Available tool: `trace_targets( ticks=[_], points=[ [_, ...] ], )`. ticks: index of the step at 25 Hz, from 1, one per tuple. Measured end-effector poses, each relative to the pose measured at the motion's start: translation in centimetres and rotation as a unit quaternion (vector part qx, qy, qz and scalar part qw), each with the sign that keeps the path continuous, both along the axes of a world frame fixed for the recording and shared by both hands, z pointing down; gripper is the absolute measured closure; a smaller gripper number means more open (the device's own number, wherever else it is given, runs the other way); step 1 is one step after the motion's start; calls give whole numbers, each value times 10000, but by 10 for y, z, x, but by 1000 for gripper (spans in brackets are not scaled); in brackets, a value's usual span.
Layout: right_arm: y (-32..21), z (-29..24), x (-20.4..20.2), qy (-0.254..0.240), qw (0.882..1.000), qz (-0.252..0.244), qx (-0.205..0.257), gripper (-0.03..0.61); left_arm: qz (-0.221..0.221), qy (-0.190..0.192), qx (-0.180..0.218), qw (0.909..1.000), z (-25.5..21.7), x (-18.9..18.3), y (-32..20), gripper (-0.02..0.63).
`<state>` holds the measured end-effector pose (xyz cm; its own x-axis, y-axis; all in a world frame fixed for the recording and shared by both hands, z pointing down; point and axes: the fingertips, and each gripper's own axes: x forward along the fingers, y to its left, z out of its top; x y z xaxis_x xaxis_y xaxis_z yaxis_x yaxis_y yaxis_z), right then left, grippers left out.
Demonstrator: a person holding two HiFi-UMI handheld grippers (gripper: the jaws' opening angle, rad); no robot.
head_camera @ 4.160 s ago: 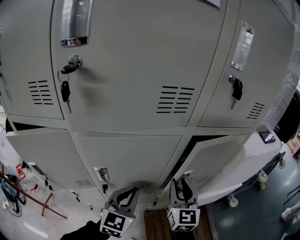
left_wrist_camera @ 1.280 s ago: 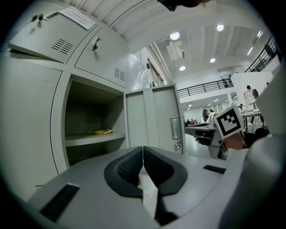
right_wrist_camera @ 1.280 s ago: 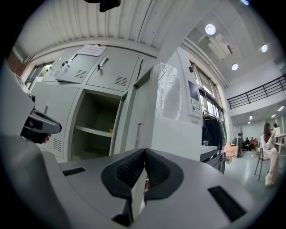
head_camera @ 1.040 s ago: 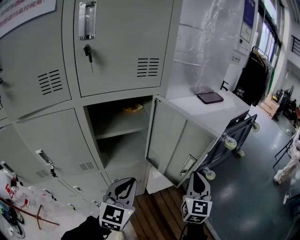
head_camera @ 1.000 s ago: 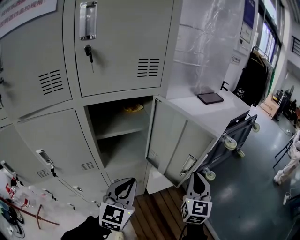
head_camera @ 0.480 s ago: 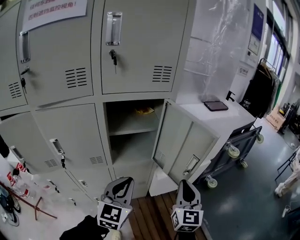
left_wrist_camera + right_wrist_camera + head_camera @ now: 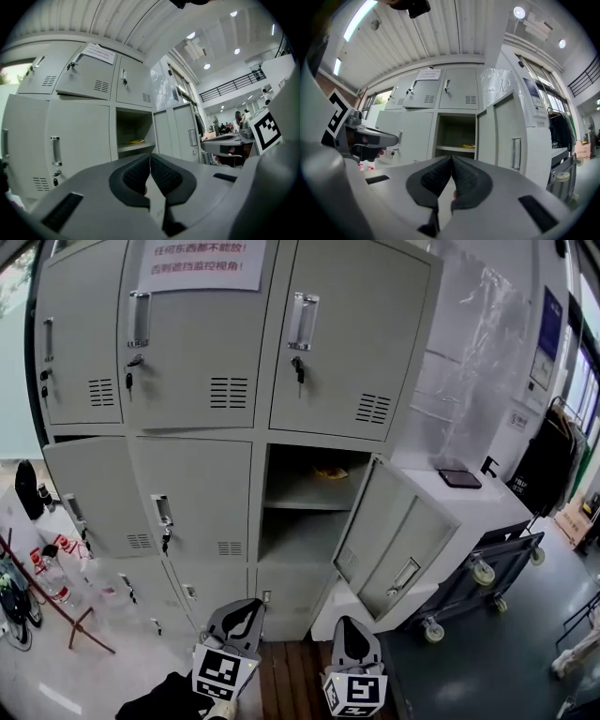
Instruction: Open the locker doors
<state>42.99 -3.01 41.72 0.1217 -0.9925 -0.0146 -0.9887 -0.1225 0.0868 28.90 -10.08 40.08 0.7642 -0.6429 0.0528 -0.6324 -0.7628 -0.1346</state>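
A bank of grey lockers [image 7: 197,427] fills the head view. One middle-row compartment [image 7: 309,498] at the right stands open, its door [image 7: 398,540] swung wide to the right, with something yellow on its shelf. The other doors are closed. Low in the view, well short of the lockers, are my left gripper [image 7: 251,606] and right gripper [image 7: 345,624], both shut with nothing held. In the left gripper view the shut jaws [image 7: 150,157] point at the open compartment [image 7: 133,133]. The right gripper [image 7: 452,159] also faces that compartment [image 7: 457,133] and its door [image 7: 506,136].
A wheeled cart [image 7: 487,568] stands beside a white cabinet [image 7: 487,507] with a dark tablet [image 7: 459,478] on top, right of the lockers. Bottles and a red frame [image 7: 52,577] lie on the floor at left. Keys [image 7: 298,367] hang in the locks. Wooden boards [image 7: 291,681] lie underfoot.
The door that stood only ajar now hangs wide open. Over the last second the view drew back, showing more lockers, and the right gripper slid left towards the left one.
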Motion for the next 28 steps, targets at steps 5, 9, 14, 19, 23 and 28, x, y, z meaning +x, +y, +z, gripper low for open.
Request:
trace_targets(
  ticks=[5, 9, 14, 19, 23, 28],
  points=[
    [-1, 5, -37, 53, 9988, -486, 2, 563, -378, 22, 8, 9993, 3, -34, 12, 589],
    [-3, 12, -68, 106, 9961, -871, 4, 564, -658, 21, -28, 9978, 8, -62, 19, 589],
    [-7, 24, -98, 108, 9926, -1203, -72, 564, -902, 31, -116, 9959, 19, -87, 26, 589],
    [-12, 28, -113, 102, 9907, -1355, -86, 564, -995, 25, -184, 9949, 26, -100, 27, 589],
    [-14, 26, -115, 100, 9899, -1409, -88, 564, -1067, 110, -225, 9940, 25, -104, 24, 589],
    [-17, 26, -120, 79, 9889, -1483, -52, 563, -1176, 100, -179, 9929, 23, -108, 21, 589]
  ],
)
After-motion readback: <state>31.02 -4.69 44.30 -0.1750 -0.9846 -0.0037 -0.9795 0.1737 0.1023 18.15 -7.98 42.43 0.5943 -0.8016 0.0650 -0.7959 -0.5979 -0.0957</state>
